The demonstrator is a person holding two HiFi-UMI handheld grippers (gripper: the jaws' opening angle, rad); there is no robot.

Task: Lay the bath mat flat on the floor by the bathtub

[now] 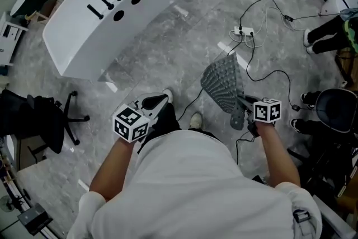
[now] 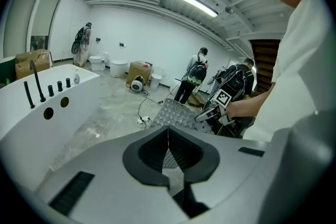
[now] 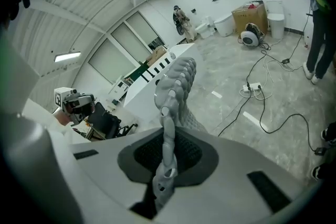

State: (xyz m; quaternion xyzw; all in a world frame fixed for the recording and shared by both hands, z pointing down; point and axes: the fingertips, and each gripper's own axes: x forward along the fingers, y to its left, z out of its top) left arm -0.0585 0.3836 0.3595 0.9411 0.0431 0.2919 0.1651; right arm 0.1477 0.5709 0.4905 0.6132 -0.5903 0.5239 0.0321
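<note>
Hanging clear of the grey marbled floor [image 1: 184, 36], grey studded rubbery bath mat [image 1: 222, 85] is pinched by one edge in the right claw [image 1: 244, 103]. Not yet laid down.

- Right gripper view: right claw [image 3: 167, 157] clamped on the mat's rim; the mat [image 3: 172, 89] stands edge-on between the jaws and rises straight ahead of the claw, its round studs showing.
- Head view: the mat fans out ahead of the right claw, wide end farthest from it, narrow bunched end at the jaws.
- Left claw [image 1: 155, 102]: jaws together, nothing in them [image 2: 169, 152]. Well apart from the mat, which sits ahead of it and off to its right [image 2: 176, 114].
- Long white bathtub [image 1: 112, 19] with black fittings on its rim: ahead of the left claw and to its left, well apart from both claws.
- White power strip [image 1: 244, 32] with black cables: on the floor beyond the mat, ahead of the right claw.
- Black wheeled office chair [image 1: 39, 117]: far left of the left claw.
</note>
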